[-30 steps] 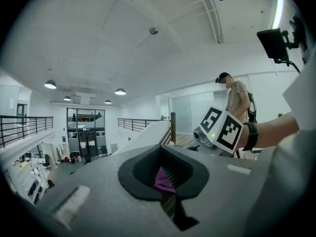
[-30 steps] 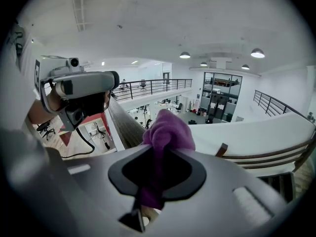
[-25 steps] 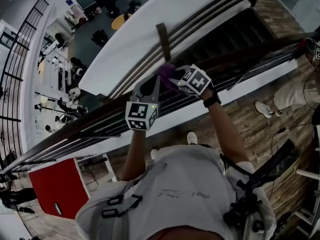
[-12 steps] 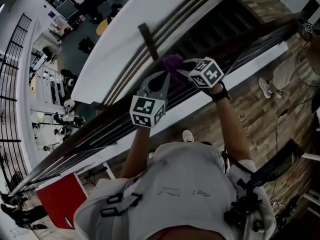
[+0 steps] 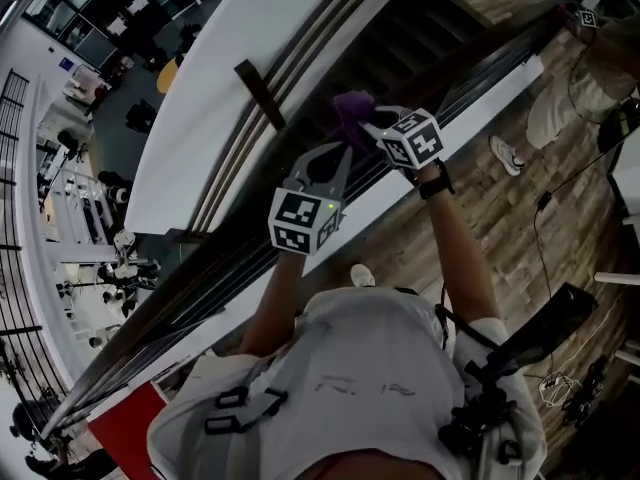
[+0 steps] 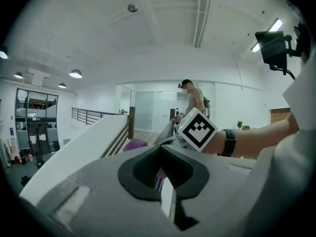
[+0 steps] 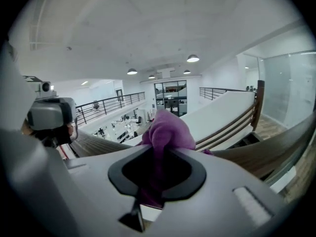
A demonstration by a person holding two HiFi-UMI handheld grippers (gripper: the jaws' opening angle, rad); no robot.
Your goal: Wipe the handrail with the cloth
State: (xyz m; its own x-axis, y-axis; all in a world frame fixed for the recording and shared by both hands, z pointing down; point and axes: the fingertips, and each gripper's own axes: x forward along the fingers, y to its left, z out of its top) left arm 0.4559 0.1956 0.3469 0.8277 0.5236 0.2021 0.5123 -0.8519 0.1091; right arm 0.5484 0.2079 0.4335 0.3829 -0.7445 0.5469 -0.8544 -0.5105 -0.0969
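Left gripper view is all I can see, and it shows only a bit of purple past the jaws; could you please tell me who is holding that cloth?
Observer: The right gripper is shut on the purple cloth, which bunches up out of its jaws.
Operator: Thank you. Is the cloth at the handrail?
Observer: Yes. In the head view the bunch sits over the top of the dark handrail, roughly midway along the stretch in view.
Operator: And what lies beyond the rail?
Observer: The right gripper view shows an open lower floor with furniture well below the rail.
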